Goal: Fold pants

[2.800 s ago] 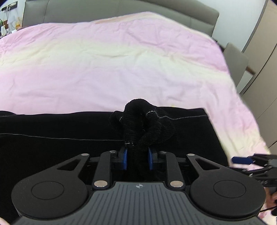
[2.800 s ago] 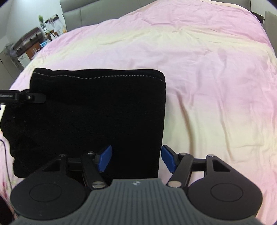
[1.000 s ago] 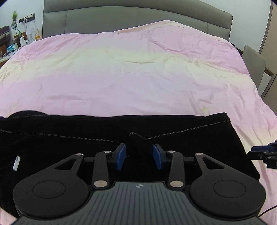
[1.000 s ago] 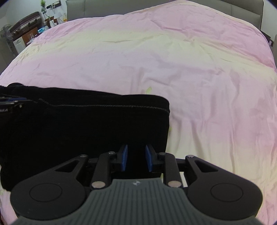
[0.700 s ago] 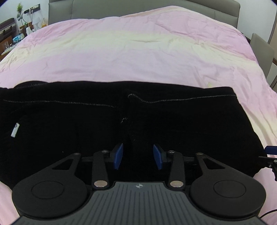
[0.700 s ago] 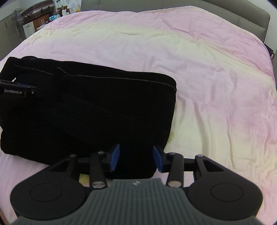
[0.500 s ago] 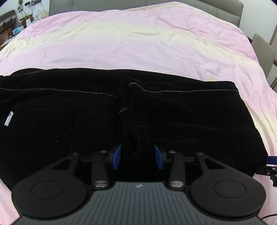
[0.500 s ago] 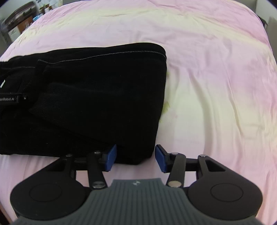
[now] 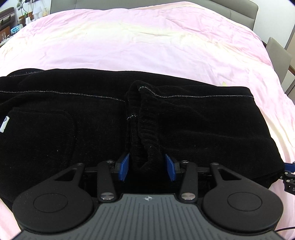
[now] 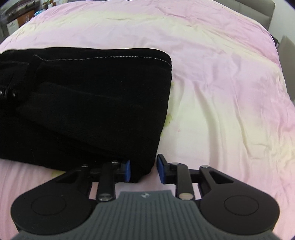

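Note:
Black knit pants [image 9: 193, 120] lie folded on the pink bed cover, spread wide across the left wrist view. A raised ridge of bunched fabric [image 9: 142, 129] runs toward my left gripper [image 9: 146, 169], whose blue pads stand open on either side of it without pressing it. In the right wrist view the pants [image 10: 92, 96] fill the left half, with a stitched edge at the far side. My right gripper [image 10: 143, 170] is open at the near right corner of the pants; the corner lies between its pads.
The pink and pale yellow bed cover [image 10: 230, 92] stretches beyond and to the right of the pants. A grey headboard [image 9: 239, 11] is at the far end. A grey chair [image 9: 278, 53] stands at the bed's right side. Shelves with small items [image 9: 11, 20] are far left.
Both grippers have opened and let go of the pants, which now lie flat on the bed. Both cameras have drawn nearer to the fabric, with the right gripper down at the near corner.

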Demonstrator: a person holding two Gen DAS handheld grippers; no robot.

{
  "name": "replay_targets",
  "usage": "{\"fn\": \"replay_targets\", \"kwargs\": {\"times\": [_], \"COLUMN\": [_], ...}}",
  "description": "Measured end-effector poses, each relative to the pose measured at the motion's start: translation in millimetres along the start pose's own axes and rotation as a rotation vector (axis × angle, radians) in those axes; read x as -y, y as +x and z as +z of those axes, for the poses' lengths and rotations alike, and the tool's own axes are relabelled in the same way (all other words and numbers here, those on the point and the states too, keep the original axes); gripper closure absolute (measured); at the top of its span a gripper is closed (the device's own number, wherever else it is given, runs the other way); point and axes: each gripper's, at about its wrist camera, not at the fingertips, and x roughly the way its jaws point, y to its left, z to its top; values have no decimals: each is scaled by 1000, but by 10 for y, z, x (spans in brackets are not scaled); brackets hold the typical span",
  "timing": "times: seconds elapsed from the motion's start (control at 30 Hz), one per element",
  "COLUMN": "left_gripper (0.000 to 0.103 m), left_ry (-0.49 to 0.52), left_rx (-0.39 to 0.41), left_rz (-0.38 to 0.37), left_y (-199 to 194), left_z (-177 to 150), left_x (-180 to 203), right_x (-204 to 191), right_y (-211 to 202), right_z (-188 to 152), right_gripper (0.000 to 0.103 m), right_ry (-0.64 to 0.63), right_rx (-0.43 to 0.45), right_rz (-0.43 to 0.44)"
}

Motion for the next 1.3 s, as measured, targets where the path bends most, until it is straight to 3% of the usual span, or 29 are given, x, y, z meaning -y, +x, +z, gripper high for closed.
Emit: {"fn": "replay_targets", "kwargs": {"times": [0.27,0.37,0.47,0.7,0.87,1.03,1.3], "left_gripper": [44,44,44,38,29,26,22], "left_ry": [9,27,-13,-176,-387,-542,-671], "left_rx": [43,74,76,82,125,152,149], "left_rz": [4,59,49,75,87,89,79], "left_y": [-354,-592,-800,-1158,-1277,-1290,-1200], "left_z": [-25,-59,-96,-210,-389,-526,-675], "left_x": [-30,-88,-285,-888,-1370,-1825,-2351], "right_x": [-32,-79,-154,-621,-1064,-1461,-1893], "right_y": [-231,-397,-572,-795,-766,-668,-260], "right_z": [38,46,108,384,586,753,1126], "right_gripper": [80,79,79,70,69,68,68], "right_ry": [-36,-86,-121,-256,-365,-484,-572], "right_rx": [-43,-31,-1,65,71,64,57], "right_rz": [-25,-52,-56,31,66,64,82]}}
